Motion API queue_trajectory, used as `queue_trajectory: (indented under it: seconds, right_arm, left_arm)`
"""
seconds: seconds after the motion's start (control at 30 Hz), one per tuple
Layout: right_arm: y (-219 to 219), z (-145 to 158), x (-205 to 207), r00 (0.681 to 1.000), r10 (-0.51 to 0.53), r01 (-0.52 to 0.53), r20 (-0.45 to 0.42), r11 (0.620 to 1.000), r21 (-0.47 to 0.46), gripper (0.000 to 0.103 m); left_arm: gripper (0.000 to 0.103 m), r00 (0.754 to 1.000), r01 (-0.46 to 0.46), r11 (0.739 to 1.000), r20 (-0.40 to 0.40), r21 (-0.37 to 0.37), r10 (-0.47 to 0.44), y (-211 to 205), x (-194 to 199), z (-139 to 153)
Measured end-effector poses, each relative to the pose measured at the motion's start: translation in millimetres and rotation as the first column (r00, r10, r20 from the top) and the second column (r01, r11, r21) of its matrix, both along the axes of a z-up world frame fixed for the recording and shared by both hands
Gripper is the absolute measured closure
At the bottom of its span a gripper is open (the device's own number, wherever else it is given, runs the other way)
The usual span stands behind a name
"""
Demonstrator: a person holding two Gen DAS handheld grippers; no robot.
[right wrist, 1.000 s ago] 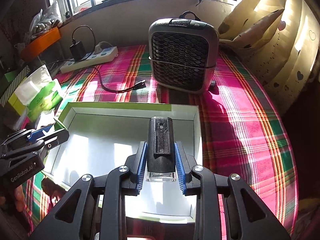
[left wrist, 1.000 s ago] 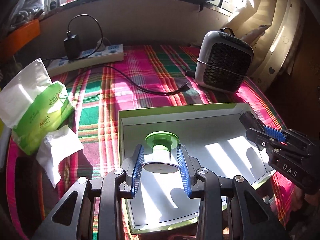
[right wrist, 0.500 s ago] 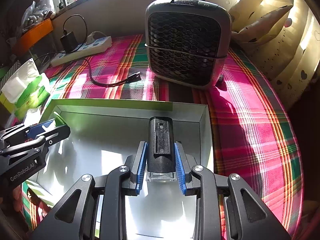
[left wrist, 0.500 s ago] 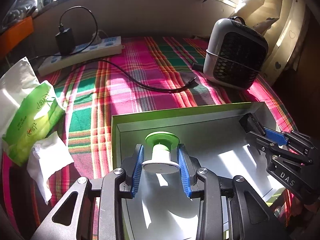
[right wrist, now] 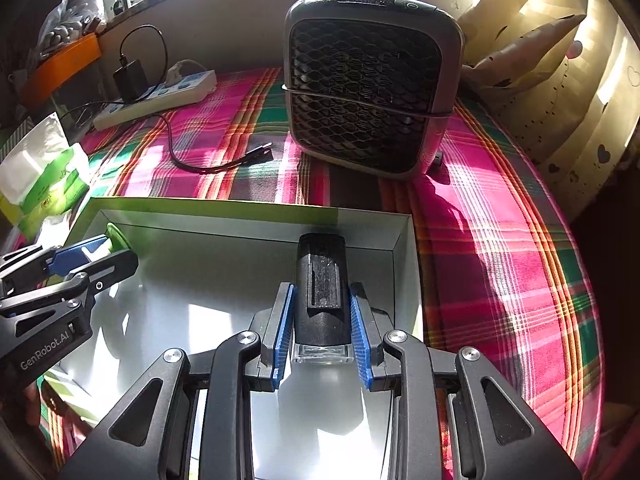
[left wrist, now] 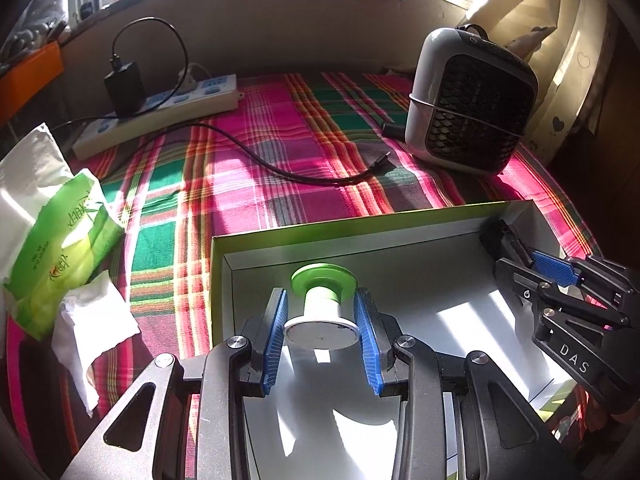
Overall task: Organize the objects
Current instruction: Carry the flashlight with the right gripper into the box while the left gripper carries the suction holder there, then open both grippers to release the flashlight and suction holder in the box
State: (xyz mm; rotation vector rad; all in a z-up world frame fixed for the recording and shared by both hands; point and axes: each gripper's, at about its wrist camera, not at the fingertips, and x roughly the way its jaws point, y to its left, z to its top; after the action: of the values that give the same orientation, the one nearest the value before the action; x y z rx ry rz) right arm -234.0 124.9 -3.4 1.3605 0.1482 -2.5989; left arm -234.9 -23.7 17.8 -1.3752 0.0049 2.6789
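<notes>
A shallow white box with a green rim [left wrist: 360,226] [right wrist: 208,205] lies on the plaid cloth. My left gripper [left wrist: 321,304] is shut on a white spool with a green end [left wrist: 323,298], holding it over the box's left part; in the right wrist view that gripper [right wrist: 96,254] shows at the left edge with the green end [right wrist: 116,236] peeking out. My right gripper [right wrist: 321,304] is shut on a black rectangular device with a clear base [right wrist: 321,292], over the box's right side near its far wall. In the left wrist view the right gripper [left wrist: 532,264] reaches in from the right.
A grey fan heater [left wrist: 470,102] [right wrist: 372,80] stands behind the box at the right. A power strip with a black charger [left wrist: 160,112] and its loose cable [left wrist: 280,170] lie at the back left. A green tissue pack [left wrist: 60,236] and crumpled tissue [left wrist: 94,328] sit left of the box.
Both grippers have moved forward and slightly down over the box, still holding their objects. The heater looms larger in both views.
</notes>
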Motion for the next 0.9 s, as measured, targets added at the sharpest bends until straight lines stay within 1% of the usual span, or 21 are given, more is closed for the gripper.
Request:
queue_trajectory:
  seconds: [0.17,0.37,0.43,0.53,0.67,0.9]
  right_arm:
    - [0.8,-0.4,1.0,1.0,-0.004,0.004,-0.001,1.0,-0.003,0.074]
    - [1.9,-0.1,0.6,1.0,-0.009,0.009,-0.003,1.0,-0.003,0.073]
    - [2.1,0.5,1.1,1.0,-0.011,0.011,-0.009,1.0,-0.001,0.069]
    - [1.2,0.6,1.5,1.0,-0.006,0.006,-0.007,1.0,-0.005,0.067]
    - [-0.2,1.1,2.2,1.0,-0.005,0.005,-0.009,1.0,-0.007,0.065]
    - [0.2,4.8,7.8,1.0,-0.007,0.007,-0.023,1.0,-0.006,0.057]
  left_arm:
    - [0.07,1.0,-0.002,1.0,-0.001,-0.005,0.002,-0.2,-0.4,-0.3]
    - [0.066,1.0,0.002,1.0,0.001,-0.01,-0.002,0.4,0.4,-0.2]
    - [0.064,1.0,0.004,1.0,0.001,-0.009,-0.004,0.6,0.6,-0.2]
    - [0.061,1.0,0.005,1.0,-0.001,-0.01,-0.005,1.2,1.1,-0.3]
    - [0.06,1.0,0.004,1.0,-0.001,-0.007,-0.004,1.4,1.6,0.0]
    - [0.057,1.0,0.001,1.0,0.002,0.003,-0.001,-0.4,4.7,1.0]
